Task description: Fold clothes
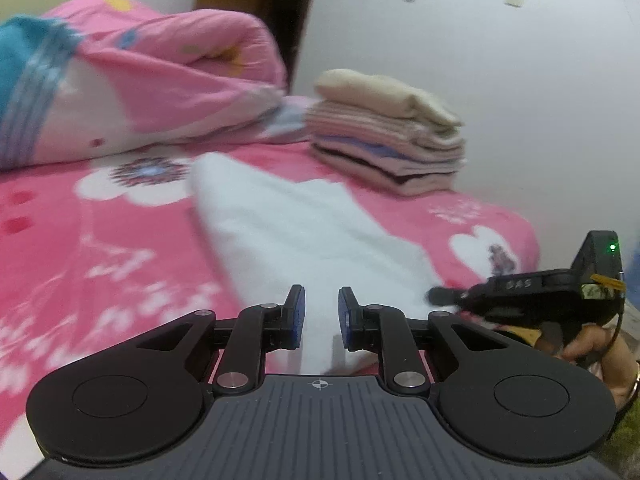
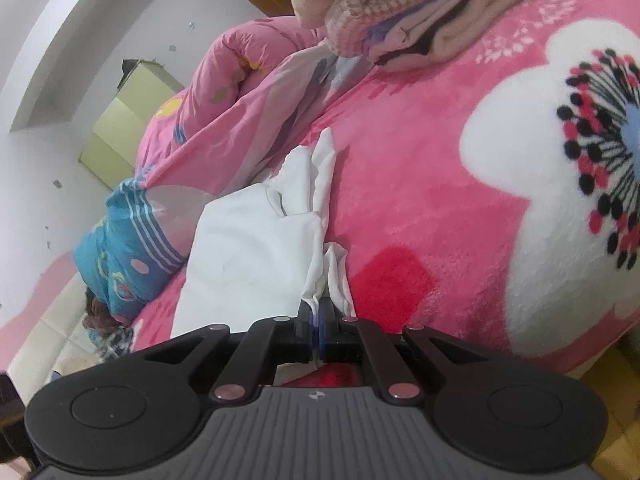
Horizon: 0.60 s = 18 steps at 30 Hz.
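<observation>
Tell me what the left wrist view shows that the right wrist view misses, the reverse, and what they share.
Only the left wrist view: the left gripper, fingers parted and opening with nothing pressed between them, the right gripper seen from the side, and the hand that holds it.

Only the right wrist view: the right gripper shut on an edge of the white garment, and a pale yellow cabinet by the wall.

Both: the white garment, the stack of folded clothes, the pink flowered bedspread and the rolled pink quilt.
</observation>
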{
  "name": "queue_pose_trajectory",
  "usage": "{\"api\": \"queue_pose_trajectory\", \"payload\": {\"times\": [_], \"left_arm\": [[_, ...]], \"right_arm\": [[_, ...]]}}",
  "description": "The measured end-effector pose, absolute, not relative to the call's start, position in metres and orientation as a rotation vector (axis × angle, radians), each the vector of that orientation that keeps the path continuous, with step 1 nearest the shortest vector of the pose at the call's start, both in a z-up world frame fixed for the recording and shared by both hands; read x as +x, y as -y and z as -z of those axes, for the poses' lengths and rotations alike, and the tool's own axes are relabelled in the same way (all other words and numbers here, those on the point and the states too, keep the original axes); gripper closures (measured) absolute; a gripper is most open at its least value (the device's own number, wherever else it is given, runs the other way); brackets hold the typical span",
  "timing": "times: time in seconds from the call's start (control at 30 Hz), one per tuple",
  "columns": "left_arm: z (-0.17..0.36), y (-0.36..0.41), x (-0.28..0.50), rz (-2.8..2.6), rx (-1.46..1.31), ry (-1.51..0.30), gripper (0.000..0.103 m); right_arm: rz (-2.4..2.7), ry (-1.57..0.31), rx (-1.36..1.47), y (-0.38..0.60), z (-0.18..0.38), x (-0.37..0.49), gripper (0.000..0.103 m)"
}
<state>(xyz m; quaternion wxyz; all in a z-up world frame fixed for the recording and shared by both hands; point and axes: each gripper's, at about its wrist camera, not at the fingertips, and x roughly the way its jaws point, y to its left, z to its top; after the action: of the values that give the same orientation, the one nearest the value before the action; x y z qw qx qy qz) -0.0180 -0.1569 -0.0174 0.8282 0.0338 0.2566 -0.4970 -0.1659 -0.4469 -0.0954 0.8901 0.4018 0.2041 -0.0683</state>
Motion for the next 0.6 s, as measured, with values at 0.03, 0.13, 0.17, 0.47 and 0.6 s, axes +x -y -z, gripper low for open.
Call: {"api": "queue_pose_trajectory", "payload": {"times": [0.03, 0.13, 0.17, 0.47, 0.6], "left_arm": [[0.022, 0.165, -0.018, 1.069, 0.081, -0.549, 0.085], [0.041, 0.177, -0.015, 1.075, 0.099, -0.586, 0.085], [0.047, 0.178, -0.013, 1.073, 0.099, -0.599, 0.085], [0.063, 0.162, -0.005, 1.136, -0.013, -0.597, 0.085], [0.068, 0.158, 0.003, 1.169, -0.072, -0.614, 0.085]], "right_arm": [[0.146, -0.428, 0.826, 0.446, 0.094, -0.166, 0.102], [0.151, -0.442, 0.795, 0.444, 0.09, -0.164, 0.101], [0.153, -0.446, 0.779, 0.443, 0.088, -0.164, 0.099], [0.209, -0.437, 0.536, 0.459, 0.022, -0.15, 0.08], [0.071, -0.485, 0.433, 0.465, -0.007, -0.087, 0.076]]}}
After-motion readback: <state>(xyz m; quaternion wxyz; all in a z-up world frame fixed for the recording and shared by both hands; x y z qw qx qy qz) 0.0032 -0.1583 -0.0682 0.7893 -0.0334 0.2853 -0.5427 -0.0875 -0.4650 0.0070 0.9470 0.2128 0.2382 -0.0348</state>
